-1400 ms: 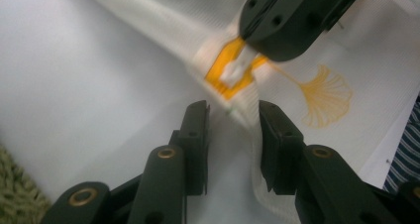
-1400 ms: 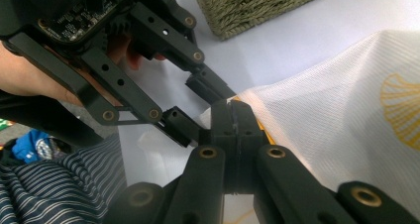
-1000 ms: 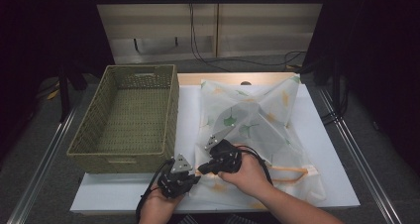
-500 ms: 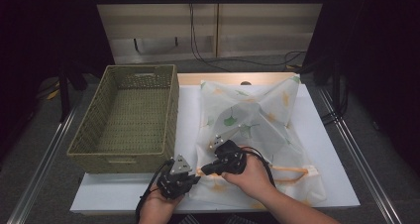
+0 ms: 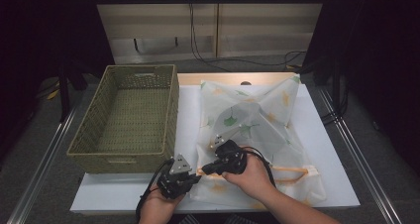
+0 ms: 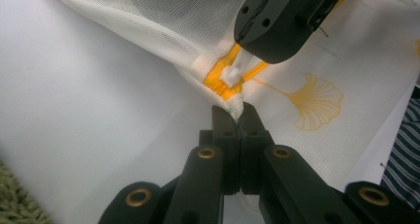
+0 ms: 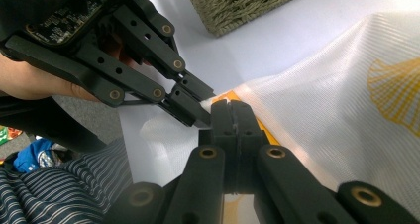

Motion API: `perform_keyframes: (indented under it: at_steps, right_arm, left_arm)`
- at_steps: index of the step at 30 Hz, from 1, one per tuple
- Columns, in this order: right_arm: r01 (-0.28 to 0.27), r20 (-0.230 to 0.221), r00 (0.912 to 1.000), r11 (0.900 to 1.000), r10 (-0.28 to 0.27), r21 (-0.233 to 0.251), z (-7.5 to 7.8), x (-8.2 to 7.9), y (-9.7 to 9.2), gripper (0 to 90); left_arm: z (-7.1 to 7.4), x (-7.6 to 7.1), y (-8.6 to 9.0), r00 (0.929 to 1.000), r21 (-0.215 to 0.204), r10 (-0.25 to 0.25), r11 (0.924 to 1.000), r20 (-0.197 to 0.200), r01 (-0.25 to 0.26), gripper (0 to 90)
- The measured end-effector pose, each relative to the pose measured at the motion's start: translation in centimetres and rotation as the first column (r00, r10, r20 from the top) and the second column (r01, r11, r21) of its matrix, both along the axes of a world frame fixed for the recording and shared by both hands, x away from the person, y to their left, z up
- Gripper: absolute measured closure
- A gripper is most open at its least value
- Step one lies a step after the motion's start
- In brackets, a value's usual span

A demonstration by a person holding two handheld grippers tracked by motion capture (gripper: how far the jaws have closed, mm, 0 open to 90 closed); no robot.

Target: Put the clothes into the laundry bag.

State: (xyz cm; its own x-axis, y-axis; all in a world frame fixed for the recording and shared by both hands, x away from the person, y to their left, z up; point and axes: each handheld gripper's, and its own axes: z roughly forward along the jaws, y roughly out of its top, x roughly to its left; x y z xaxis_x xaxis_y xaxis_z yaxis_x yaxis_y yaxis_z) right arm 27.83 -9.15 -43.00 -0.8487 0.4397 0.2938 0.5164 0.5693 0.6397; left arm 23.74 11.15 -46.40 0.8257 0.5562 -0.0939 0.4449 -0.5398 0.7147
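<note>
A white mesh bag (image 5: 252, 120) printed with ginkgo leaves lies on the white table (image 5: 327, 135). An orange zipper (image 5: 282, 169) runs along its near edge. My left gripper (image 5: 195, 177) is shut on the bag's near left corner, just past the zipper's end (image 6: 220, 73). In the left gripper view its jaws (image 6: 238, 112) pinch the fabric. My right gripper (image 5: 203, 171) meets it tip to tip and is shut at the zipper's white pull (image 6: 232, 75). The right gripper view has my right gripper (image 7: 230, 105) closed at the bag's (image 7: 337, 110) edge, beside the left gripper (image 7: 198, 105).
An empty woven basket (image 5: 133, 115) stands on the table's left side, close to the bag's left edge. White tabletop lies bare to the right of the bag. Aluminium rails (image 5: 44, 159) flank the table. A striped garment (image 7: 64, 184) is by the near edge.
</note>
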Motion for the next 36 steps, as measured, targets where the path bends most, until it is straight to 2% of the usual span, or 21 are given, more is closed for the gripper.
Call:
perform_keyframes:
  at_steps: [1,2,5,6,7,8,12,14,16,19,20,21,23,24,28,29,33,34,35,36]
  right_arm:
    - [0.01,-0.008,0.9999,0.9999,-0.01,-0.007,0.0,-0.1,-0.1,90.0]
    - [0.004,-0.006,1.0,1.0,-0.004,0.0,0.0,0.0,-0.1,90.0]
    - [0.017,-0.022,0.9996,0.9998,-0.016,0.007,-0.1,0.0,-0.4,90.0]
    - [0.013,-0.017,0.9998,0.9997,-0.013,0.019,-0.2,0.0,-0.5,90.0]
    - [0.023,-0.031,0.9993,0.9996,-0.022,0.018,-0.2,-0.1,-0.6,90.0]
    - [0.018,-0.026,0.9995,0.9994,-0.018,0.028,-0.3,0.0,-0.7,90.0]
    - [0.029,-0.033,0.9991,0.9991,-0.028,0.031,-0.4,-0.1,-0.8,90.0]
    - [0.036,-0.034,0.9988,0.9989,-0.035,0.031,-0.3,-0.2,-0.9,90.0]
    - [0.034,-0.024,0.9992,0.9987,-0.033,0.037,-0.2,-0.3,-0.9,90.0]
    - [0.039,-0.029,0.9988,0.9991,-0.038,0.019,-0.1,-0.5,-0.9,90.0]
    - [0.037,-0.026,0.999,0.9992,-0.036,0.018,-0.1,-0.6,-1.0,90.0]
    - [0.038,-0.028,0.9989,0.9991,-0.037,0.021,-0.2,-0.5,-1.0,90.0]
    - [0.044,-0.032,0.9985,0.9985,-0.043,0.032,-0.2,-0.5,-1.2,90.0]
    - [0.042,-0.03,0.9987,0.9984,-0.041,0.037,-0.3,-0.5,-1.2,90.0]
    - [0.063,-0.055,0.9966,0.9972,-0.061,0.041,-0.4,-0.6,-1.7,90.0]
    - [0.058,-0.055,0.997,0.9968,-0.055,0.054,-0.5,-0.6,-1.8,90.0]
    - [0.071,-0.044,0.9966,0.9965,-0.069,0.045,-0.2,-0.9,-2.3,90.0]
    - [0.093,-0.016,0.9956,0.9954,-0.092,0.024,-0.1,-0.9,-2.6,90.0]
    - [0.109,-0.01,0.994,0.9935,-0.109,0.031,0.1,-0.8,-3.2,90.0]
    - [0.113,-0.027,0.9934,0.9916,-0.111,0.064,0.1,-0.6,-3.8,90.0]
  left_arm:
    - [0.0,-0.1,-0.1,0.9999,0.005,0.01,0.9999,0.004,-0.01,90.0]
    - [0.2,-0.1,0.0,0.9999,0.025,-0.003,0.9997,0.01,0.002,90.0]
    - [0.1,-0.1,0.1,0.9999,-0.01,0.01,0.9999,0.011,-0.01,90.0]
    - [0.2,-0.1,0.2,0.9999,0.003,0.008,1.0,0.01,-0.008,90.0]
    - [0.1,-0.1,0.2,0.9998,-0.024,0.017,0.9996,0.009,-0.017,90.0]
    - [0.1,-0.1,0.3,0.9999,-0.023,0.007,0.9997,0.013,-0.006,90.0]
    - [0.2,-0.2,0.3,0.9995,-0.021,0.019,0.9996,0.026,-0.018,90.0]
    - [0.3,-0.1,0.3,0.9999,-0.005,0.007,1.0,0.015,-0.007,90.0]
    - [0.3,-0.2,0.3,0.9998,-0.011,0.016,0.9998,0.015,-0.015,90.0]
    - [0.1,-0.2,0.3,0.9998,-0.022,0.018,0.9996,0.012,-0.018,90.0]
    - [0.2,-0.1,0.4,0.9998,-0.01,0.008,0.9999,0.016,-0.008,90.0]
    - [0.1,-0.2,0.3,0.9998,-0.033,0.009,0.9994,0.02,-0.008,90.0]
    - [0.3,-0.2,0.4,0.9997,-0.016,0.011,0.9998,0.02,-0.011,90.0]
    - [0.2,-0.3,0.4,0.9997,-0.028,0.015,0.9995,0.018,-0.014,90.0]
    - [0.3,-0.3,0.4,0.9994,-0.032,0.025,0.9992,0.022,-0.024,90.0]
    - [0.4,-0.2,0.6,0.9996,-0.013,0.011,0.9999,0.026,-0.011,90.0]
    - [0.3,-0.3,0.7,0.999,-0.018,0.036,0.9992,0.026,-0.036,90.0]
    - [0.1,-0.2,1.0,0.9989,-0.038,0.046,0.9982,0.012,-0.045,90.0]
    - [0.0,0.1,1.3,0.999,-0.055,0.045,0.9975,-0.01,-0.045,90.0]
    - [-0.1,0.2,1.4,0.9985,-0.078,0.049,0.9957,-0.025,-0.051,90.0]
